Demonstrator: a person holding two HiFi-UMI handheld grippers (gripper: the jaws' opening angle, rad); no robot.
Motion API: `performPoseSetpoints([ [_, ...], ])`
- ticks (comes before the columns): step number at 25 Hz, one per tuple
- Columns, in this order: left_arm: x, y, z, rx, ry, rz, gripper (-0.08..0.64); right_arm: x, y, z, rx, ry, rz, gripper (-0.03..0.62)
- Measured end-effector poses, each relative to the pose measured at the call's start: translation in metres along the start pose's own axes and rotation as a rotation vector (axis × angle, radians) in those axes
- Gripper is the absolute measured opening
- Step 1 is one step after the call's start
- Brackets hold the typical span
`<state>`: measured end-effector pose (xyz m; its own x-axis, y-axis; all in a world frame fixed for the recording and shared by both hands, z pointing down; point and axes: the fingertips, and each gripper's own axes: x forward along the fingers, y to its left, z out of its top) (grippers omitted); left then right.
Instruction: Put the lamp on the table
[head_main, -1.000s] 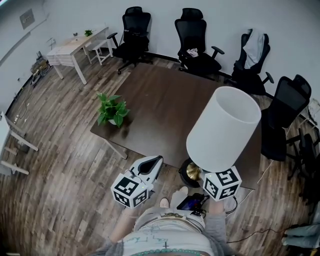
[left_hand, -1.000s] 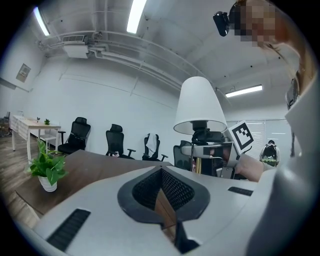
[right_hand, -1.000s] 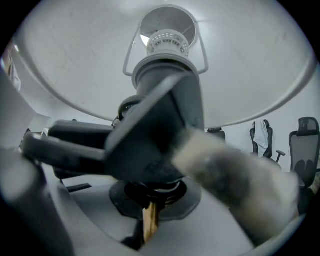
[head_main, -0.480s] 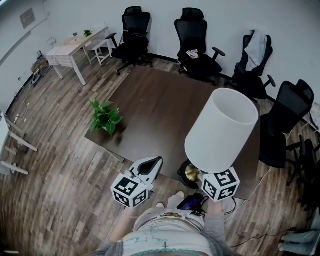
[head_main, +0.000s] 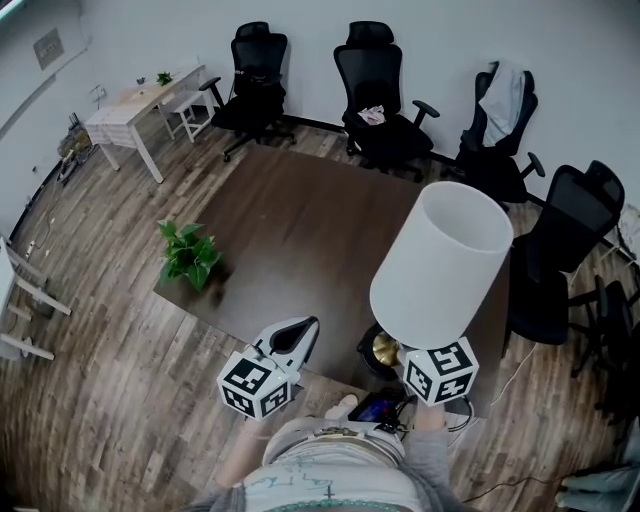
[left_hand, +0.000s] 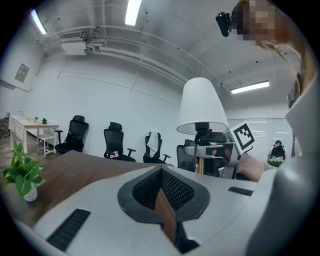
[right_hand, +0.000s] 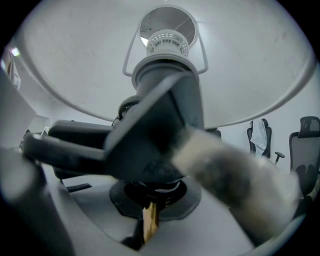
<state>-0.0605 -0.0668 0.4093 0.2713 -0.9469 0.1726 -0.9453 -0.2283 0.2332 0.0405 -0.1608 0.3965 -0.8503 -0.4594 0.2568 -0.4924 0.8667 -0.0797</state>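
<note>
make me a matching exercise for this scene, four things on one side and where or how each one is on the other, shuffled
1 lamp
2 potted plant
3 left hand-held gripper
4 white cloth

A shut, holding nothing
B draped over an office chair
C standing on the brown table
D held by the right hand-held gripper

Pairs: 1-D, 2-C, 3-A, 4-B
</note>
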Motion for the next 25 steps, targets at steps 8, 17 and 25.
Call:
performPoseSetpoints([
  [8, 0.016, 0.009, -0.006, -0.009, 0.019, 0.032, 0.012, -0.003, -0.029, -0.007, 0.014, -0.007, -0.021, 0.017],
  [17, 0.043, 0.034, -0.002, -0.011, 0.031, -0.034, 0.012, 0.003, -0.048, -0.012, 0.026, 0.016, -0.116, 0.017],
  [25, 0.074, 0.057, 0.01, 0.028, 0.065, -0.172, 0.012, 0.02, -0.053, -0.003, 0.058, -0.001, -0.209, 0.017],
])
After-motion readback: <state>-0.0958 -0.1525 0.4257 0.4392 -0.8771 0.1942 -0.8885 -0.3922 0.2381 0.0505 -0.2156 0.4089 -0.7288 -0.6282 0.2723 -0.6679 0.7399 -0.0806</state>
